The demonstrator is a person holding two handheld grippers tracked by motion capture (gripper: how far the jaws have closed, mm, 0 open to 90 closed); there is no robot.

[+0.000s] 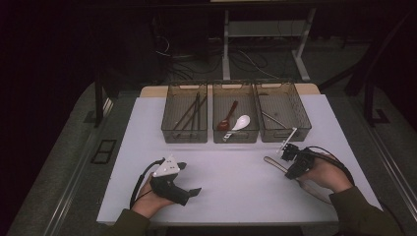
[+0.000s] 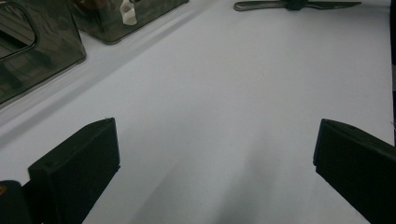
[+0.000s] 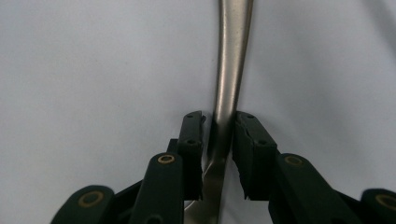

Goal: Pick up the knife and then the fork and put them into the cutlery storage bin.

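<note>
A metal utensil (image 1: pixel 272 162) lies flat on the white table (image 1: pixel 236 191) at the right, in front of the bins. My right gripper (image 1: pixel 286 162) is down over its handle. In the right gripper view the silver handle (image 3: pixel 232 56) runs up between the two black jaws, and my right gripper (image 3: pixel 219 126) is shut on it, pads against its sides. My left gripper (image 1: pixel 189 179) rests on the table at the front left, held by a hand. In the left gripper view my left gripper (image 2: pixel 215 163) stands wide open over bare table, with the utensil (image 2: pixel 261 4) far off.
Three translucent bins stand in a row at the back of the table. The left bin (image 1: pixel 184 135) holds chopsticks, the middle bin (image 1: pixel 236 135) a brown spoon and a white spoon (image 1: pixel 241 122), the right bin (image 1: pixel 300 118) a thin metal piece.
</note>
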